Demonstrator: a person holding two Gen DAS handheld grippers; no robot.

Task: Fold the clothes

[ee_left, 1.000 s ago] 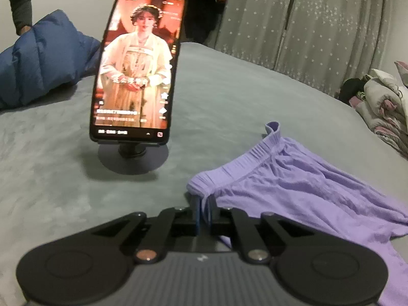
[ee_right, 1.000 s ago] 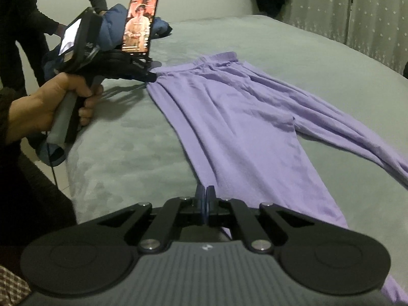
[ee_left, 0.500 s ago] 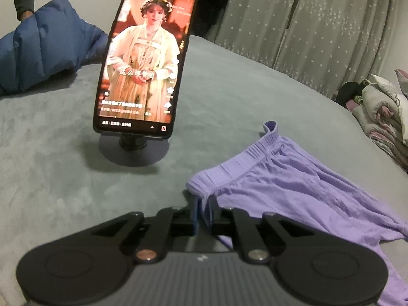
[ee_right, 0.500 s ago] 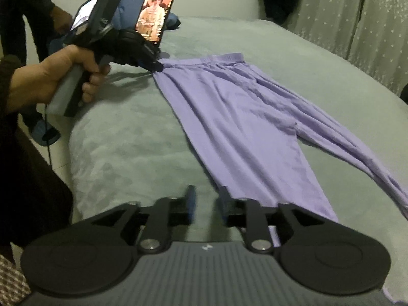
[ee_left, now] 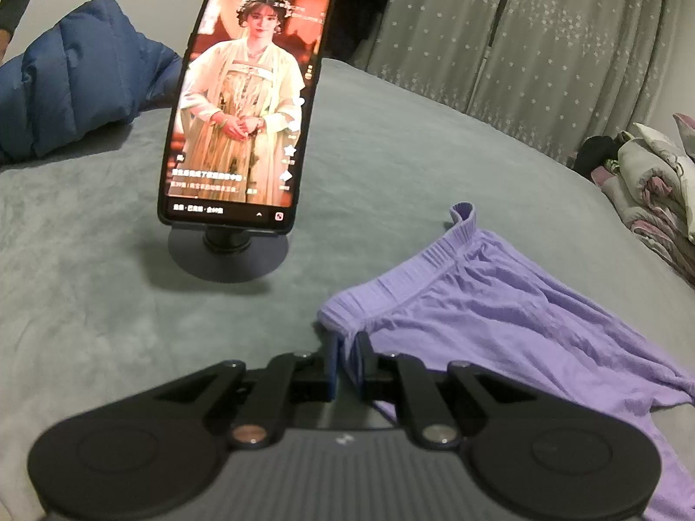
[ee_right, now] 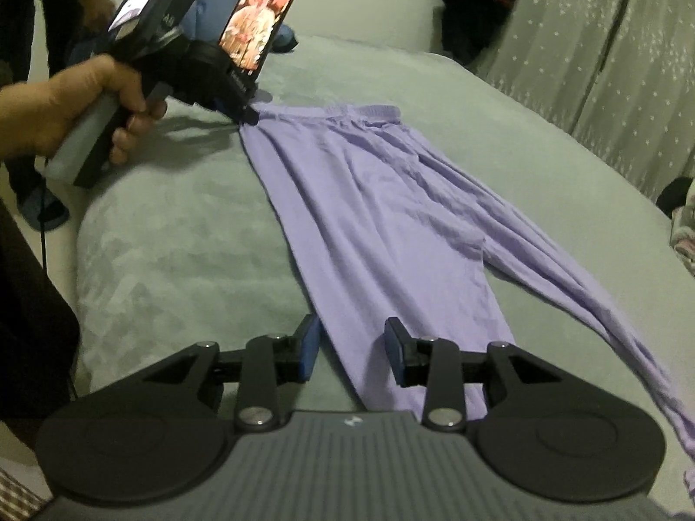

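Observation:
Purple trousers (ee_right: 391,217) lie spread on the grey bed, waistband far, legs toward me. In the left wrist view the trousers (ee_left: 499,312) show their waistband end. My left gripper (ee_left: 346,347) is shut on the near corner of the waistband; it also shows in the right wrist view (ee_right: 249,115), held by a hand. My right gripper (ee_right: 352,356) is open, its blue-padded jaws apart over the lower part of the near trouser leg, holding nothing.
A lit phone on a round stand (ee_left: 243,121) sits on the bed behind the waistband. A blue puffer jacket (ee_left: 74,91) lies at the far left. Crumpled clothes (ee_left: 651,182) pile at the right. The bed's near edge (ee_right: 82,269) drops off at left.
My right gripper has opened from shut and let go of the trouser leg. My left gripper stays shut on the waistband corner and has moved slightly closer to the phone.

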